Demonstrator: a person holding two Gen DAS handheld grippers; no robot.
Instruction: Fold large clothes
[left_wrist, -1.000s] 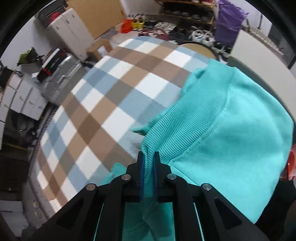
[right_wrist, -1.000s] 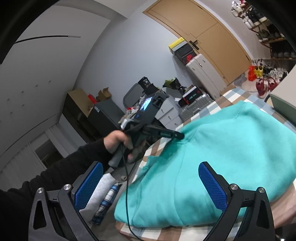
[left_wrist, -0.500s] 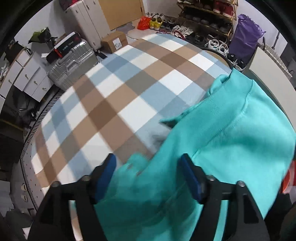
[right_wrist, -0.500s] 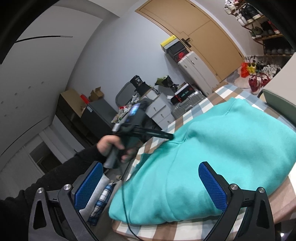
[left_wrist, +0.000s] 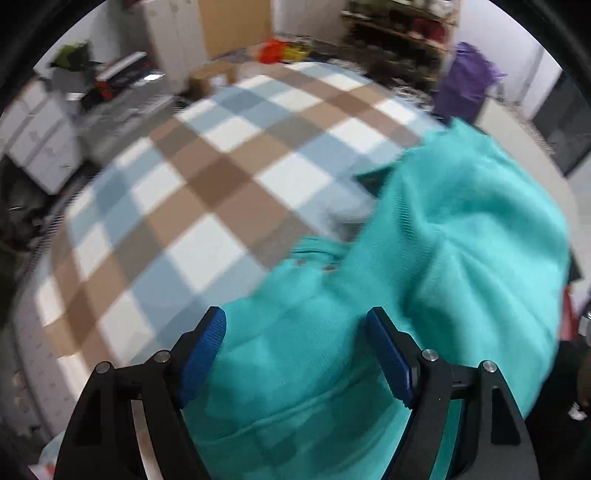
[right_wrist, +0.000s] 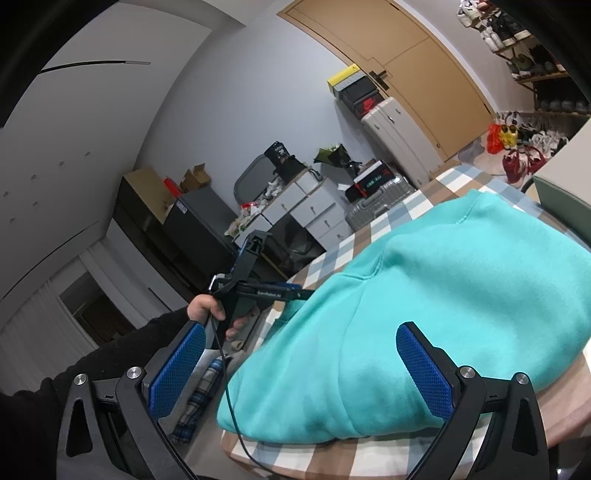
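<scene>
While left tongs (left_wrist: 295, 350) tilt steeply down, just opened over teal sweatshirt (left_wrist: 461, 240) (nothing pinched), right tongs (right_wrist: 303, 369) gape

One teal sweatshirt (right_wrist: 443, 295) lies on one checked tablecloth (left_wrist: 207, 206). Two grippers are present: left gripper (left_wrist: 297, 356) and right gripper (right_wrist: 301, 371). One hand (right_wrist: 205, 308) is visible. One silver suitcase (right_wrist: 380, 203) stands beyond the far edge.

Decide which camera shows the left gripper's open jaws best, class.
The left wrist view: the left gripper fills the foreground, pads apart above the sweatshirt. The right wrist view shows it side-on, so the gap is hidden.
</scene>
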